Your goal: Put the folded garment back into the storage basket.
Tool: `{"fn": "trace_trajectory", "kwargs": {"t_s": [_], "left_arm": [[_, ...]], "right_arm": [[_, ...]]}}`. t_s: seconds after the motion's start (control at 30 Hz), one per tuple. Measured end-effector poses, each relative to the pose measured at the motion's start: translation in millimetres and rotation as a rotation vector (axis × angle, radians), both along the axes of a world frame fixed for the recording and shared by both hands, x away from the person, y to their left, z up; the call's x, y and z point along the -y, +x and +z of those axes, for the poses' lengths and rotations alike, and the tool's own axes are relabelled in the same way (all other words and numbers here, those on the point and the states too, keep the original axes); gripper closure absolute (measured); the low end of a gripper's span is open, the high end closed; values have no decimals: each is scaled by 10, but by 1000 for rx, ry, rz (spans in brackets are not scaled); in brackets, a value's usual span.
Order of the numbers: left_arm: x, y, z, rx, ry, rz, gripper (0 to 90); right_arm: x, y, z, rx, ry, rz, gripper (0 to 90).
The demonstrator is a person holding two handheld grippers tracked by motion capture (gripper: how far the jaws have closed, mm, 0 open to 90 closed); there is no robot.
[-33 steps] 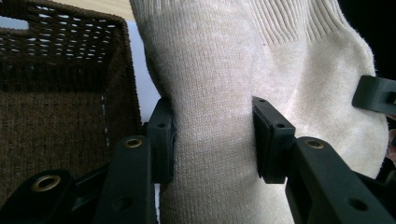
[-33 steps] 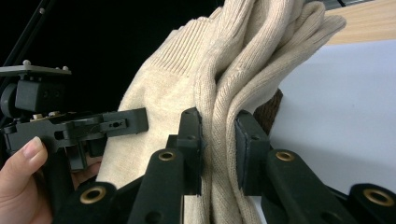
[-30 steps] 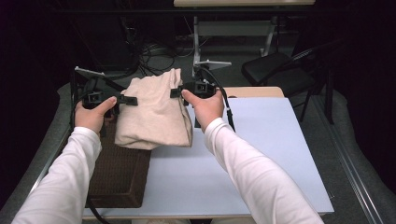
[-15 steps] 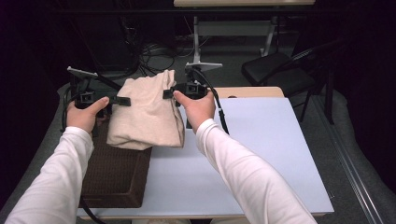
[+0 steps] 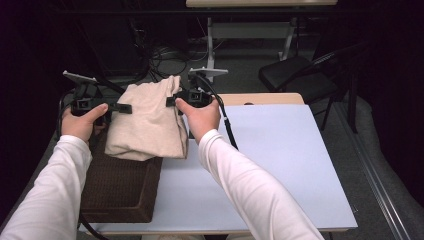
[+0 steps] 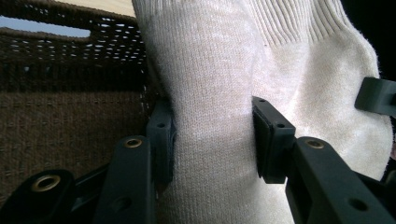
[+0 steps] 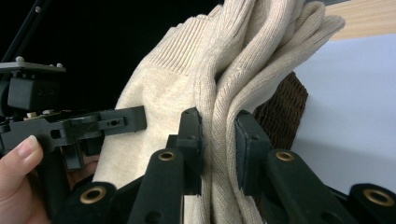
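Nearest the person, a dark woven basket (image 5: 120,185) sits at the left edge of the pale table (image 5: 280,165). Above the basket's far end hangs a folded beige sweater (image 5: 147,120), its lower edge draping onto the basket rim, its long axis running from the grippers downward. The left gripper (image 5: 120,107) is clamped on the sweater's left edge and the right gripper (image 5: 172,101) on its bunched right folds, level across the basket, so lowering likely drops it straight in.
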State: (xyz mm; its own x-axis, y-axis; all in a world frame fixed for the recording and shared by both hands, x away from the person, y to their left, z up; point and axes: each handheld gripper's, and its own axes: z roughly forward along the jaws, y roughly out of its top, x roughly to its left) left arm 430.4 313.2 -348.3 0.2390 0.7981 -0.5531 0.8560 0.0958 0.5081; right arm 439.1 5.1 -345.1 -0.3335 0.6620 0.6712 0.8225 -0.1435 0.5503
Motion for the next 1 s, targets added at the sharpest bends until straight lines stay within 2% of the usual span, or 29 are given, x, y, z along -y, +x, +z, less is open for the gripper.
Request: {"fn": "trace_trajectory", "kwargs": {"t_s": [0.77,1.0], "left_arm": [[-415,-79,-72,-25,44,-12,572],[-507,-116,-143,-30,47,-13,572]], "right_arm": [[-428,-72,-132,-18,3,25,749],[-531,-117,-198,-21,-4,38,749]]}}
